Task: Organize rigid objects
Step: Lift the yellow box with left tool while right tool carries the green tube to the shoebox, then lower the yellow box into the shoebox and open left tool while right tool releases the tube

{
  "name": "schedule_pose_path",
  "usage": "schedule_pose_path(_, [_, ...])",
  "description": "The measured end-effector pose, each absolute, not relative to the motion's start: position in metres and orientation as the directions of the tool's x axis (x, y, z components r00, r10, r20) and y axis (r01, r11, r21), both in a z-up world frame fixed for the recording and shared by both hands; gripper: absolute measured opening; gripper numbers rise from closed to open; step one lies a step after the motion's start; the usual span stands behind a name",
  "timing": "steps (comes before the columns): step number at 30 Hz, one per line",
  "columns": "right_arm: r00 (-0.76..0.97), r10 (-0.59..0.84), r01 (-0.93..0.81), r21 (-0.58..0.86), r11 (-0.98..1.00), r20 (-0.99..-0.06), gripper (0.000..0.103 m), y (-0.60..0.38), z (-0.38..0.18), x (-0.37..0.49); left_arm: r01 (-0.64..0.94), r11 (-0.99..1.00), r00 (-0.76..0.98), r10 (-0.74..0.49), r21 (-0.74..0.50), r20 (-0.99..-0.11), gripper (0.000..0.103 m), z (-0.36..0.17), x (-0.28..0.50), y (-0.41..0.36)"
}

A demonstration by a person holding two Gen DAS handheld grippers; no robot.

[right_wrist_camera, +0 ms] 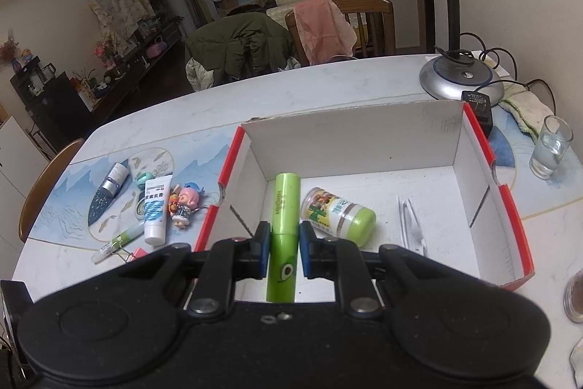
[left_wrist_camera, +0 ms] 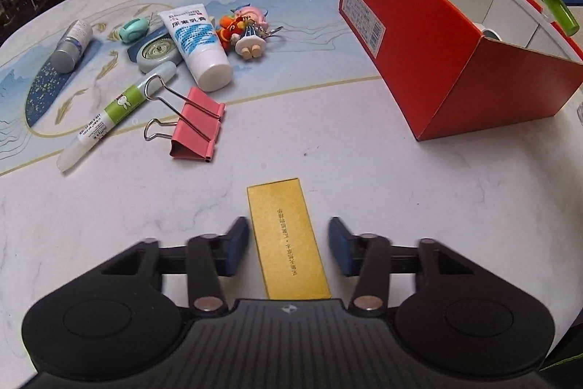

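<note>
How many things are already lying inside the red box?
2: a green-capped jar on its side mid-floor and white tweezers to its right. The green tube is gripped above; the near corners are hidden.

I see soft, even indoor light, faint shadows under my left gripper (left_wrist_camera: 289, 248); its fingers look slightly blurred, and beyond both grippers fisheye bends the edges, corners dark

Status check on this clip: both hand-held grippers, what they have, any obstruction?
Left hand-held gripper open, straddling gold box. Right hand-held gripper shut on green tube over red box. Nothing in the way.
</note>
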State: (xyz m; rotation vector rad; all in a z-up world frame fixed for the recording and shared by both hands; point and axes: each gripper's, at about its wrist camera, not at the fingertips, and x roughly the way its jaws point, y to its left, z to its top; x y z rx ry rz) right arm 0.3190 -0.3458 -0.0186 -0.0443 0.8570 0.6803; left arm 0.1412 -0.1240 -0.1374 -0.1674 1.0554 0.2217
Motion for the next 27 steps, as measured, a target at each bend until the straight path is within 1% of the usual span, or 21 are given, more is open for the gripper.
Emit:
schedule_pose_path(1, [0.460,0.534,-0.569,0.226,0.791,-0.710,0.016,-0.346,-0.019,0.320,-0.265,0.964,0.474,0.105,-0.028,-0.874,0.032,-0.137,0.141,-0.124])
schedule_pose_path(2, [0.458,0.534,-0.568,0.228,0.791,-0.711,0.016,-0.347,-0.020,0.321,-0.269,0.963,0.474,0.107,-0.028,-0.874,0.032,-0.137,0.141,-0.124])
schedule_pose_path(3, [0.457,0.534,-0.568,0.229,0.791,-0.711,0.016,-0.348,-0.020,0.321,-0.271,0.962,0.474,0.106,-0.030,-0.874,0.030,-0.137,0.141,-0.125])
schedule_pose_path(11, [0.467,0.524,-0.556,0.224,0.801,-0.712,0.016,-0.357,-0.022,0.331,-0.286,0.958,0.495,0.116,-0.035,-0.861,0.029,-0.126,0.145,-0.124])
schedule_pose_path(18, [0.491,0.496,-0.523,0.213,0.825,-0.716,0.016,-0.368,-0.025,0.344,-0.259,0.962,0.597,0.091,-0.084,-0.797,0.029,-0.073,0.164,-0.128])
schedule_pose_path(23, [0.515,0.471,-0.494,0.201,0.846,-0.716,0.016,-0.375,-0.026,0.359,-0.203,0.973,0.663,0.056,-0.107,-0.746,0.029,-0.037,0.190,-0.137])
schedule_pose_path(27, [0.535,0.452,-0.472,0.191,0.861,-0.714,0.016,-0.380,-0.026,0.372,-0.149,0.983,0.685,0.026,-0.106,-0.728,0.029,-0.022,0.217,-0.151])
